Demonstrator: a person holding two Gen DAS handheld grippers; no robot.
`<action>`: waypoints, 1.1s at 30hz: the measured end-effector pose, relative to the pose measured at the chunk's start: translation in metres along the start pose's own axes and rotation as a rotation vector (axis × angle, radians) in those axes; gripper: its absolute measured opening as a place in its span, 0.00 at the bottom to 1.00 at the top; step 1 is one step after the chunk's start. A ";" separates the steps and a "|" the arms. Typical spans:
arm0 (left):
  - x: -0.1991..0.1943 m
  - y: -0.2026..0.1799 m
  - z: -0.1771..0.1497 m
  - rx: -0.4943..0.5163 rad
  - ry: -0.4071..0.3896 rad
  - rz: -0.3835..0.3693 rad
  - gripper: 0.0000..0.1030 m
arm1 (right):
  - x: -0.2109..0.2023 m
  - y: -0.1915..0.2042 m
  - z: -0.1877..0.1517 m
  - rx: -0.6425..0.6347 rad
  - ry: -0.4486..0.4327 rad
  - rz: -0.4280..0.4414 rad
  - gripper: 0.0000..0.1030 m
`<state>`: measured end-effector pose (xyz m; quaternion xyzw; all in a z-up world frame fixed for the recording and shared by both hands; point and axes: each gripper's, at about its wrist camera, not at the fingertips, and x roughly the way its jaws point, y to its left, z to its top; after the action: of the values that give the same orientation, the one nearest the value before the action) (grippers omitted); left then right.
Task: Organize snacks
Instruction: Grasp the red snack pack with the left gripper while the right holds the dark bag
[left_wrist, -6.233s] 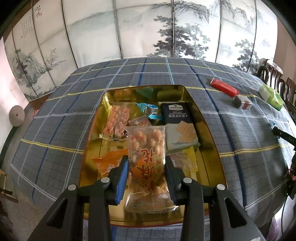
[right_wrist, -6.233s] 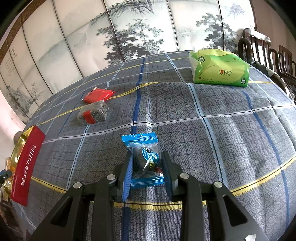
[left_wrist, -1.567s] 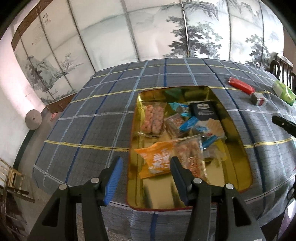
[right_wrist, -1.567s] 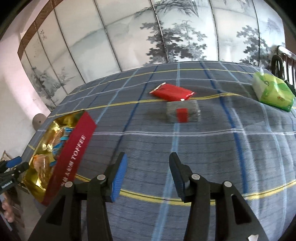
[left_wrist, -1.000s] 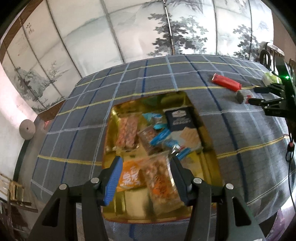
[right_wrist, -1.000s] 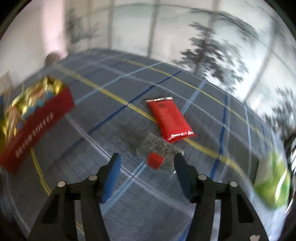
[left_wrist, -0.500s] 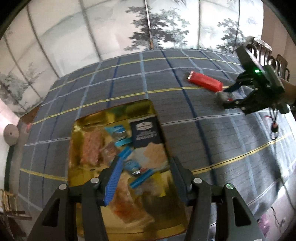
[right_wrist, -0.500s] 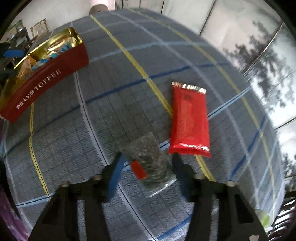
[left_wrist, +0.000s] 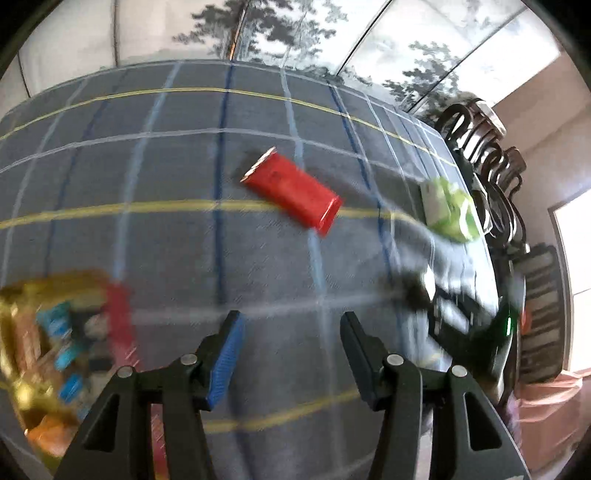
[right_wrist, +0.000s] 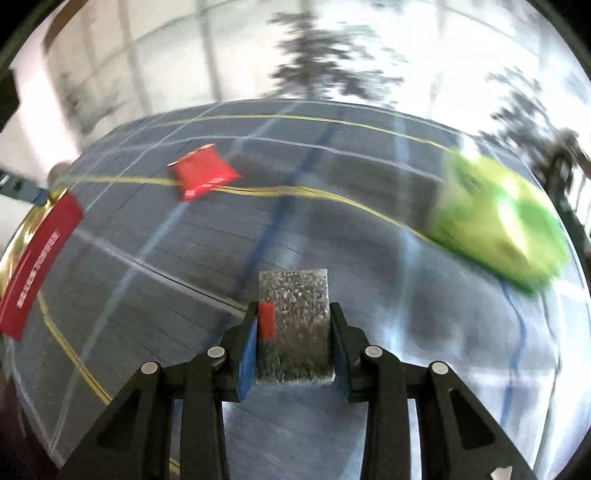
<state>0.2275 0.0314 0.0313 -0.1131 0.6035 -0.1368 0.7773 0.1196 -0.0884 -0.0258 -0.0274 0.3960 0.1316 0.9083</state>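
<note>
Covering table: plaid cloth (left_wrist: 177, 258), painted screen (right_wrist: 258, 55) behind.

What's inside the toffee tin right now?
The gold toffee tin holds blurred snack packs, blue and orange wrappers among them. Motion blur and the tin's wall hide the rest.

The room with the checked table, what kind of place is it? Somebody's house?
Probably a home dining room. A checked tablecloth covers the table, carved wooden chairs stand beside it, and a painted tree screen lines the wall.

A green tissue pack (right_wrist: 495, 221) lies on the plaid tablecloth (left_wrist: 177, 240) near chairs (left_wrist: 491, 166).
</note>
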 end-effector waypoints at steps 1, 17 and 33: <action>0.013 -0.008 0.016 -0.014 0.024 0.011 0.54 | -0.002 -0.001 -0.004 0.002 -0.014 -0.014 0.31; 0.131 -0.006 0.131 -0.373 0.147 0.183 0.54 | -0.003 -0.013 -0.007 0.011 -0.022 0.079 0.31; 0.156 -0.051 0.135 -0.225 0.147 0.385 0.53 | -0.004 -0.020 -0.006 0.046 -0.025 0.116 0.31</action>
<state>0.3910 -0.0695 -0.0596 -0.0718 0.6803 0.0742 0.7256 0.1181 -0.1098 -0.0285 0.0180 0.3887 0.1753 0.9044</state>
